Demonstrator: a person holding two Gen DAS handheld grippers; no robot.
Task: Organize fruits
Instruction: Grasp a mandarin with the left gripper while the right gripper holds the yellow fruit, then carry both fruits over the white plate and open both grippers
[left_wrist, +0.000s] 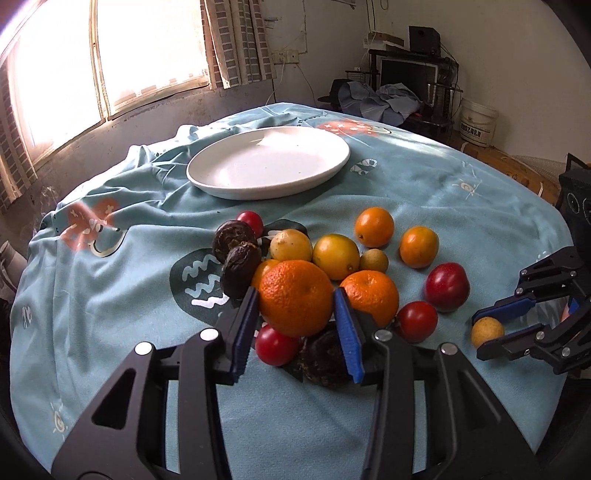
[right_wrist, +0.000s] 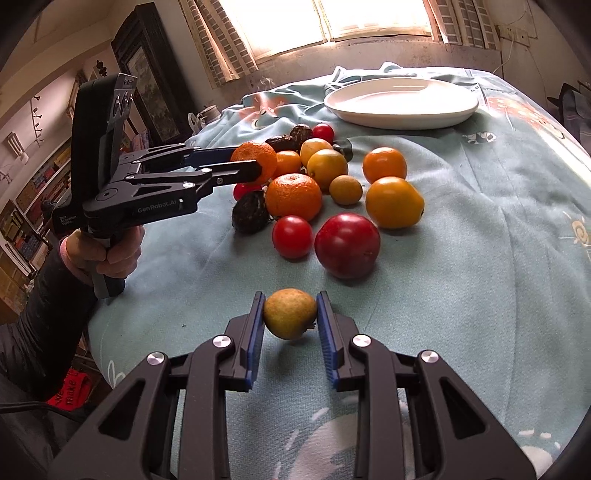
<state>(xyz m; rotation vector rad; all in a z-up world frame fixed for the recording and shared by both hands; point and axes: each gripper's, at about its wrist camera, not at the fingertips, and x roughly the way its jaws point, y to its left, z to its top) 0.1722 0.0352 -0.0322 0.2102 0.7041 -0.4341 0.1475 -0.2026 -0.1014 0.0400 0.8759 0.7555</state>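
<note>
Fruit lies heaped mid-tabletop, and two pieces are gripped: the big mandarin (left_wrist: 295, 297) sits clamped in the left gripper (left_wrist: 295, 314), raised above the pile, while the small yellow fruit (right_wrist: 290, 313) is pinched in the right gripper (right_wrist: 290, 325) near the tabletop's near edge. Picking looks done — I'd judge carrying comes next, over the heap to the bare white plate (left_wrist: 236, 188) toward the far edge. Both jaws stand only fruit-wide, pads touching the skins.
</note>
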